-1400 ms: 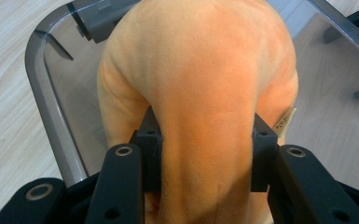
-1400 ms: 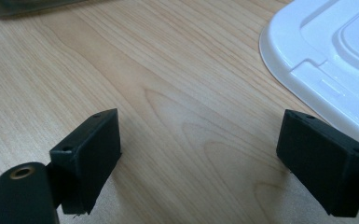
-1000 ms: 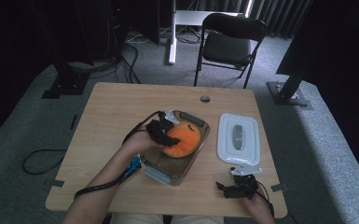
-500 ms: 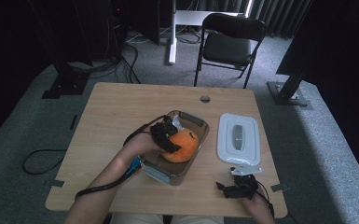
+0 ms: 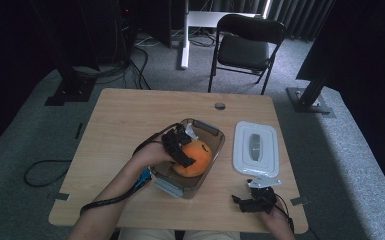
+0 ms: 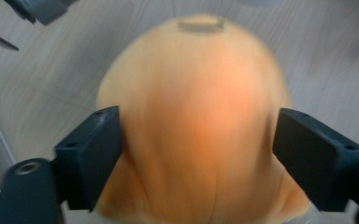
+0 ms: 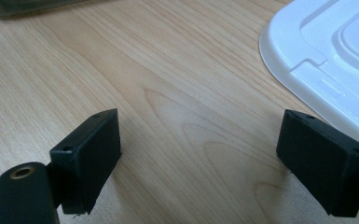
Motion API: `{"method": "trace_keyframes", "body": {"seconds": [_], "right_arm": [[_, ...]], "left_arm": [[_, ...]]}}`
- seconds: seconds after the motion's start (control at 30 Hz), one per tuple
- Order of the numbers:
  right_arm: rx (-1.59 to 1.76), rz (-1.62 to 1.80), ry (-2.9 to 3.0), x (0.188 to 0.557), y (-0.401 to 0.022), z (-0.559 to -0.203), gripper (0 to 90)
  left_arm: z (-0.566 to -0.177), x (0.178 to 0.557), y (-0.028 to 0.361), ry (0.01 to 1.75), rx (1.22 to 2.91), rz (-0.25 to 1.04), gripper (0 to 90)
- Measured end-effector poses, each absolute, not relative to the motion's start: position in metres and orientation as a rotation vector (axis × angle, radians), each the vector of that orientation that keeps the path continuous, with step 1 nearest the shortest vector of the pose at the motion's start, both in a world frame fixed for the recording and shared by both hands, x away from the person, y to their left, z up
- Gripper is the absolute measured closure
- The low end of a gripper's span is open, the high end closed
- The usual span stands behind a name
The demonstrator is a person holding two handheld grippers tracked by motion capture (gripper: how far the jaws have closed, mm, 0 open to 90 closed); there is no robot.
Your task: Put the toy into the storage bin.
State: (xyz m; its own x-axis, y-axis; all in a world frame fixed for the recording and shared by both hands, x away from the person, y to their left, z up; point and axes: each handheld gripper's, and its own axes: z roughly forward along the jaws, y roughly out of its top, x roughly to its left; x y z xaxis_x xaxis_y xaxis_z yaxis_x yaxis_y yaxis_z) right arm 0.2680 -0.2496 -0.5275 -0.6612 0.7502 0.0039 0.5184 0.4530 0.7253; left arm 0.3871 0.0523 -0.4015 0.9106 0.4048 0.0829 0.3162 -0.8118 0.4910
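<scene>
A round, soft-looking orange thing point(image 5: 200, 159) lies in a clear oblong container point(image 5: 216, 134) at the middle of the wooden table. My left gripper point(image 5: 188, 152) reaches into the container from the left, over the orange thing. In the left gripper view the orange thing point(image 6: 196, 93) sits between the jaws of the left gripper point(image 6: 198, 154), which have just been opening and now stand wide, flanking it without squeezing. My right gripper point(image 5: 246, 200) rests low near the table's front right edge. It stands open over bare wood in the right gripper view point(image 7: 198, 158).
A white container lid point(image 5: 256, 148) lies flat to the right of the container, and its corner point(image 7: 326, 60) is close to my right gripper. A small cable hole point(image 5: 220, 106) marks the table's far side. A black chair point(image 5: 245, 45) stands beyond the table.
The left gripper's jaws have spread apart around the orange thing, which has settled slightly lower in the container. The right gripper has stayed put.
</scene>
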Motion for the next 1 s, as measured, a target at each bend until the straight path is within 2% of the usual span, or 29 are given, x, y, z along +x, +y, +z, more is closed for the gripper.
{"method": "trace_keyframes", "body": {"seconds": [0.07, 0.13, 0.2, 1.0], "right_arm": [[1.082, 1.029, 2.39, 0.268, -0.25, -0.528, 13.2], [1.081, 1.029, 2.39, 0.268, -0.25, -0.528, 13.2], [1.082, 1.029, 2.39, 0.268, -0.25, -0.528, 13.2], [1.08, 1.029, 2.39, 0.268, -0.25, -0.528, 13.2]], "left_arm": [[-0.399, 0.387, 0.053, 0.52, 2.586, 0.256, 10.3], [-0.398, 0.386, 0.055, 0.509, 2.577, 0.234, 9.4], [-0.397, 0.385, 0.057, 0.526, 2.567, 0.235, 1.7], [-0.384, 0.368, 0.09, 0.554, 2.463, 0.218, 1.9]]}}
